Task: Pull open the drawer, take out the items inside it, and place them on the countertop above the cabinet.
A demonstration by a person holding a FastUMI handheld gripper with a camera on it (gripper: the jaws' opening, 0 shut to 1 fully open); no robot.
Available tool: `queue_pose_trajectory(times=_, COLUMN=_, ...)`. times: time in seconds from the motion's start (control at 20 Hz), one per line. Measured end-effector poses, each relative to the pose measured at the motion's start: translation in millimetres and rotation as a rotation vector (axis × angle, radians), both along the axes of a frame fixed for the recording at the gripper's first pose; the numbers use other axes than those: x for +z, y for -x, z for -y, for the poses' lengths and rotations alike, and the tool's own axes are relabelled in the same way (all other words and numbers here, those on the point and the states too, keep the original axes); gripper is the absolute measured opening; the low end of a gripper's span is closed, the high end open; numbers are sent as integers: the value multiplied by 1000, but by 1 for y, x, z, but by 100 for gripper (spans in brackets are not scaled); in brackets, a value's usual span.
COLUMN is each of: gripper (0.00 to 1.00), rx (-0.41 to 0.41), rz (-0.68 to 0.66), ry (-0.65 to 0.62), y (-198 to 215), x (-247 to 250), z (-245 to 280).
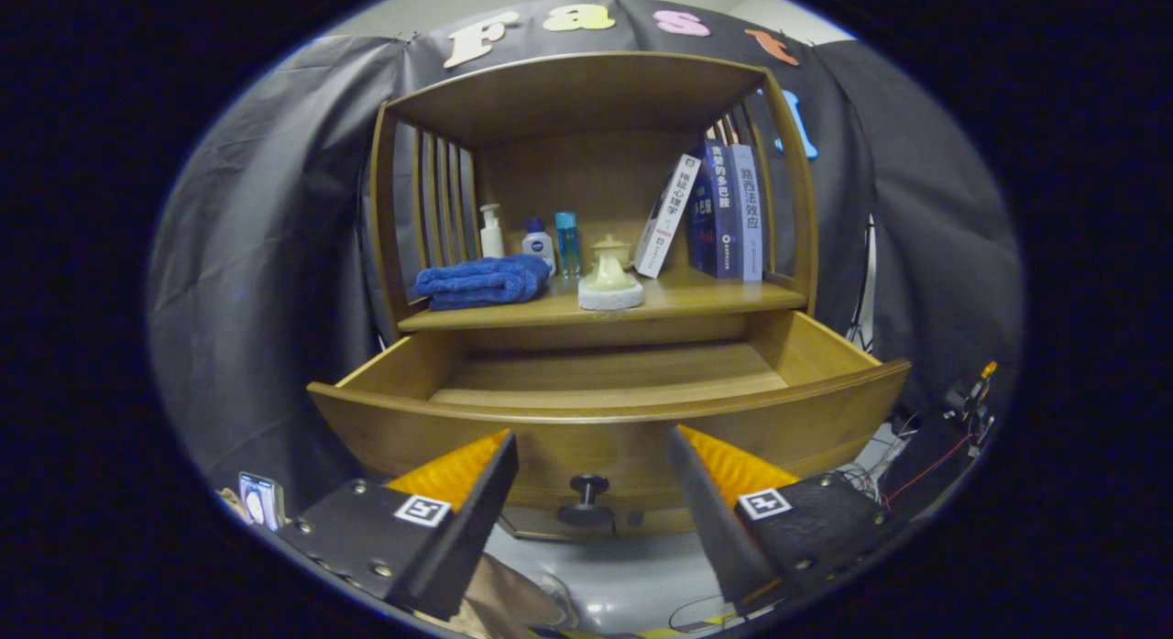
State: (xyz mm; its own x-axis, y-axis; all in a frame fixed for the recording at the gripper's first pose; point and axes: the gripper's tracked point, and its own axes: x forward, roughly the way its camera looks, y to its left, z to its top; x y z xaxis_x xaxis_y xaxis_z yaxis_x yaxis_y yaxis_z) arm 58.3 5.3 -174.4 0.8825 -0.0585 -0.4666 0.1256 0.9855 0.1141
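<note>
Gripper view. The gripper hangs in front of the wooden cabinet, its fingers spread wide apart and clasping nothing. Between them, and a little below their tips, sits the dark round knob on the drawer's front panel; neither finger touches it.

The drawer stands pulled out toward the fingers, just ahead of them. Its curved front rim runs across right above the fingertips. The part of the drawer floor that shows past the rim is bare wood; the near strip behind the front panel is hidden, so what lies there cannot be told.

Above the drawer is the countertop, under the cabinet's upper shelf. On it, left side: a folded blue towel. Behind the towel, against the back, a white pump bottle, a small white bottle with a dark blue cap and a slim light-blue bottle, side by side. Near the middle, close to the front edge, a pale cream lidded jar rests on a round white base. Right of it, one white book leans tilted against a row of upright books, dark blue and grey spines.

Black cloth hangs behind and to both sides of the cabinet. Low to the right, loose cables lie near the cabinet's foot.
</note>
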Motion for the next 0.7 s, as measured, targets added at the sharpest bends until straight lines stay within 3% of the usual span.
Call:
queue_pose_trajectory(times=0.05, gripper=100, rx=4, rz=4, ry=14, y=-2, x=-2, z=-2)
queue_pose_trajectory(times=0.4, gripper=100, rx=-69, rz=15, ry=26, y=-9, x=-15, z=-2)
queue_pose_trajectory(times=0.7, gripper=100, rx=-73, rz=19, ry=14, y=-10, x=-19, z=-3)
